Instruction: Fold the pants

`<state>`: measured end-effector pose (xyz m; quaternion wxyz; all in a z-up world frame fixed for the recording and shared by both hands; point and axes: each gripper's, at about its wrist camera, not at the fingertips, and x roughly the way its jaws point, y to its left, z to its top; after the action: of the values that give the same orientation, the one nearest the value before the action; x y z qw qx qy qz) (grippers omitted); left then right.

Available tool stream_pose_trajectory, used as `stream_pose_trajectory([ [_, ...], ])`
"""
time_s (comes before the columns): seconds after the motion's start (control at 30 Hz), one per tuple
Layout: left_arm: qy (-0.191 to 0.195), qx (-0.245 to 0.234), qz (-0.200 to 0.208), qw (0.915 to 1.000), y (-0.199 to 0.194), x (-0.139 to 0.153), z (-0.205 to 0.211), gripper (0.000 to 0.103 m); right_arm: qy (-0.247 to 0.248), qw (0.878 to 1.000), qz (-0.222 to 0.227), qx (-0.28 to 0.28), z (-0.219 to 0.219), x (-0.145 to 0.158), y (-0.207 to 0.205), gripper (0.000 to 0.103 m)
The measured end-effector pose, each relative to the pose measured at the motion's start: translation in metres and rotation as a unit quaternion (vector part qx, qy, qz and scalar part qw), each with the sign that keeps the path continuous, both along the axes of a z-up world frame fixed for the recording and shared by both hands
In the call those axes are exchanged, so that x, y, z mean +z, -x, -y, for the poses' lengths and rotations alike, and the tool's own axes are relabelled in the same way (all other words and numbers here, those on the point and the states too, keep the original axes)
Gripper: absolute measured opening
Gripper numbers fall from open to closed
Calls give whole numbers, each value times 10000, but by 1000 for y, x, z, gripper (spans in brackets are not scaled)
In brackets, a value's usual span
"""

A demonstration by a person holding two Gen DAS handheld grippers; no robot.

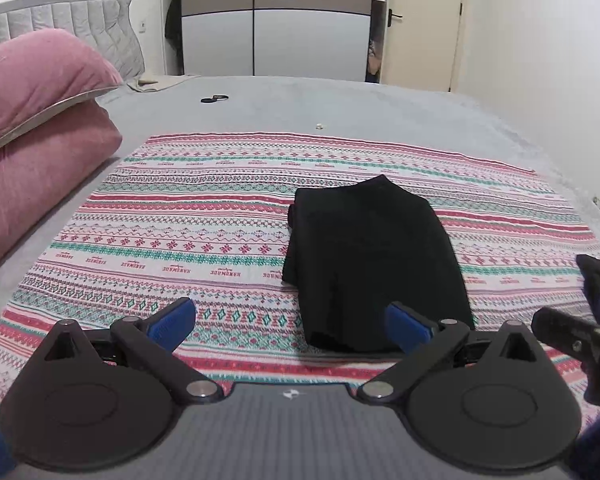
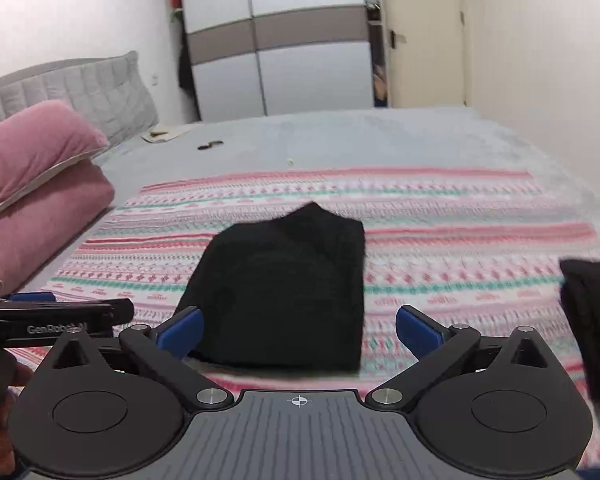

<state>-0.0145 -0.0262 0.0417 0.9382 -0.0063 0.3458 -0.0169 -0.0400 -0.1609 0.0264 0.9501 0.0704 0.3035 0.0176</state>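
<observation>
Left gripper [image 1: 290, 326]: jaws spread wide, blue pads [image 1: 172, 320] apart, nothing between them but the cloth below. It hangs clear of the fabric, pointing down at the bed.

Right gripper [image 2: 299, 330]: same, jaws fully apart, nothing clamped, blue pads [image 2: 182, 330] off the garment. Its body also shows at the right edge of the left wrist view, and the left gripper's black body, with partly legible "GenRobot" lettering, shows at the left edge of the right wrist view. Part of a hand is at the lower left corner there.

Black pants [image 1: 370, 264]: folded into a compact rectangular stack, lying flat on the patterned blanket [image 1: 172, 240], just ahead of both grippers. Untouched by either. Far edge has one corner peaked up a bit. Layer edges show along its left side in the left wrist view.

Second dark fabric item [image 2: 592, 312] at the right edge of the right wrist view, blurred; can't tell what it is.

Blanket: red/teal/white stripes, spread over a grey bedsheet [image 1: 340, 100].

Left: two pink pillows [image 1: 40, 120] stacked, upper one tilted.

Further back on the sheet: small black looped object [image 1: 214, 99], tiny pale bit [image 1: 319, 126].

Far: grey tufted headboard [image 1: 60, 20], sliding-door wardrobe [image 1: 276, 20], cream door [image 1: 420, 20].
</observation>
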Motion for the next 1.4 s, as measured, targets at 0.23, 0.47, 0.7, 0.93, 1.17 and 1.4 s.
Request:
stream_pose_trajectory([
  [0.23, -52, 35, 79, 9999, 28, 9, 0, 103, 95, 9988, -261, -402, 3, 0, 23, 103],
  [0.47, -67, 40, 79, 9999, 37, 10, 2, 103, 141, 9991, -224, -335, -1, 2, 31, 103],
  [0.7, -74, 46, 42, 10000, 36, 9, 3, 103, 237, 9990, -275, -252, -7, -1, 29, 103],
  [0.93, -69, 71, -3, 10000, 34, 6, 2, 103, 247, 9988, -348, -233, -9, -5, 26, 103],
  [1.17, -80, 71, -31, 9999, 32, 6, 3, 103, 281, 9987, -372, -196, -14, -7, 24, 103],
  [1.4, -76, 31, -84, 9999, 31, 5, 5, 103, 240, 9987, -404, -196, -12, -9, 24, 103],
])
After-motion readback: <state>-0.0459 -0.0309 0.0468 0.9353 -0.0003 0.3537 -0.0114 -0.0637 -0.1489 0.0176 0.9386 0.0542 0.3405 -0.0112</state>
